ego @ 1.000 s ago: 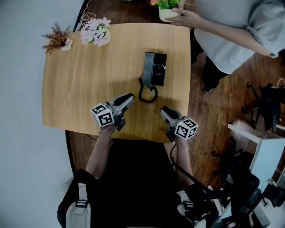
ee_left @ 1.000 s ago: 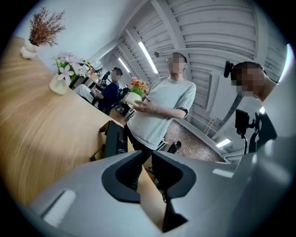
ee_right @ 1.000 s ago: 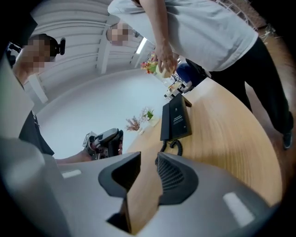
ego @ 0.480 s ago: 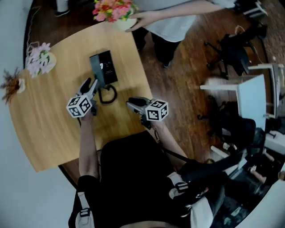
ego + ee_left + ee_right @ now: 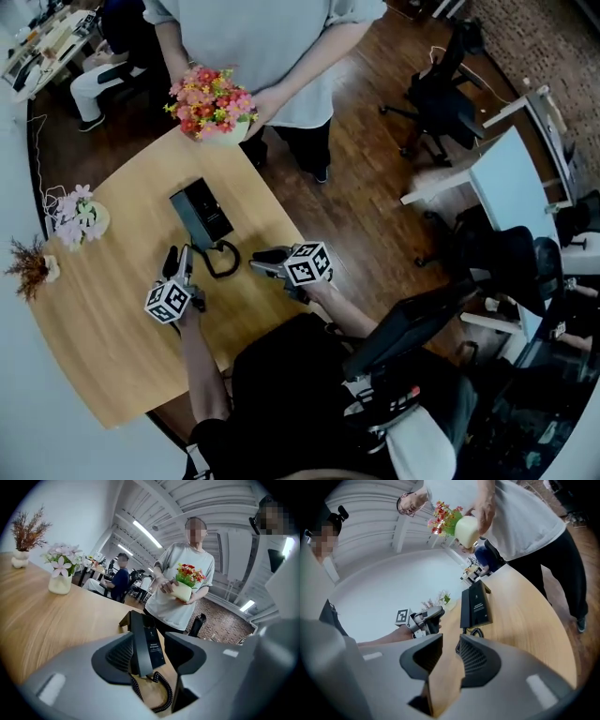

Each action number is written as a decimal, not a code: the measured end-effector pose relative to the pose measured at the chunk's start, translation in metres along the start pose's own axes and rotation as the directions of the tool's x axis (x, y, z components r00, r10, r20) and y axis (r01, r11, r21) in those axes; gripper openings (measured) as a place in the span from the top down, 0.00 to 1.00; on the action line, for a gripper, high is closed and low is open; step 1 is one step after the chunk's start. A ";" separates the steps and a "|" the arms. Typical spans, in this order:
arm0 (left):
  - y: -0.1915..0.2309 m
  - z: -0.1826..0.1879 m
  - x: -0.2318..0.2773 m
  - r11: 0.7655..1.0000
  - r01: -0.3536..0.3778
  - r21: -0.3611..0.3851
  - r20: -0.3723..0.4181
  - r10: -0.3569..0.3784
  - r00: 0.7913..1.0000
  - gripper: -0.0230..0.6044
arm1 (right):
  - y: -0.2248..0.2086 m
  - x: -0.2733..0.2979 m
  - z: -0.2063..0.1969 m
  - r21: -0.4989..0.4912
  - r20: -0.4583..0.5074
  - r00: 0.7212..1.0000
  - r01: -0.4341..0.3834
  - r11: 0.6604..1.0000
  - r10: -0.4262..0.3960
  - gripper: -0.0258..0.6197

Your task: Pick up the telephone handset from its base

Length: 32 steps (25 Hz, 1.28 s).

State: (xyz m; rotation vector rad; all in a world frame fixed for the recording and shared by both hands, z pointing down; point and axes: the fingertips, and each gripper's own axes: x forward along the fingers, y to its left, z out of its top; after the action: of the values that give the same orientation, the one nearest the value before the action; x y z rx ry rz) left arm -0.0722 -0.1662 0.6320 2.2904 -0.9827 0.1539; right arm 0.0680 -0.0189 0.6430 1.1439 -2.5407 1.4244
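A black telephone (image 5: 202, 214) lies on the round wooden table (image 5: 112, 319), its handset (image 5: 139, 641) resting in the base and its coiled cord (image 5: 223, 261) looping toward me. My left gripper (image 5: 178, 261) sits just short of the phone's near end, jaws wide apart. In the left gripper view, the left gripper (image 5: 147, 654) frames the handset without touching it. My right gripper (image 5: 257, 264) hovers to the right of the cord, jaws a little apart with only bare wood between them in the right gripper view (image 5: 449, 651). That view shows the phone (image 5: 476, 603) farther off.
A person stands at the table's far edge holding a pot of red and yellow flowers (image 5: 214, 103). A vase of pale flowers (image 5: 80, 217) and a dried sprig (image 5: 33, 267) stand at the left rim. Office chairs (image 5: 441, 89) and a white desk (image 5: 497, 169) are to the right.
My left gripper has moved forward and down to the phone's near end and its jaws have spread. The head view has swung round. The flower pot is now held off the table.
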 end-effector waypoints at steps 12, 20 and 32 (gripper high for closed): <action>0.012 -0.007 0.015 0.998 0.055 -0.037 -0.043 -0.057 0.997 0.64 | -0.007 -0.009 -0.012 0.033 0.002 1.000 0.008 0.999 -0.008 0.80; 0.009 -0.010 0.038 0.997 0.076 -0.030 -0.111 -0.079 0.991 0.61 | -0.010 -0.026 -0.006 0.043 0.019 0.999 0.036 0.998 -0.037 0.80; 0.019 -0.010 0.071 0.996 0.084 0.027 -0.204 -0.077 0.976 0.55 | -0.015 -0.033 -0.011 0.056 0.027 0.999 0.045 0.997 -0.047 0.80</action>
State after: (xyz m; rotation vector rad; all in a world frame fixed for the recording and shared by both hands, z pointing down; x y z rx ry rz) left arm -0.0334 -0.2135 0.6730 2.2891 -0.7879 0.3655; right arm 0.0973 0.0040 0.6489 1.2315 -2.4910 1.4871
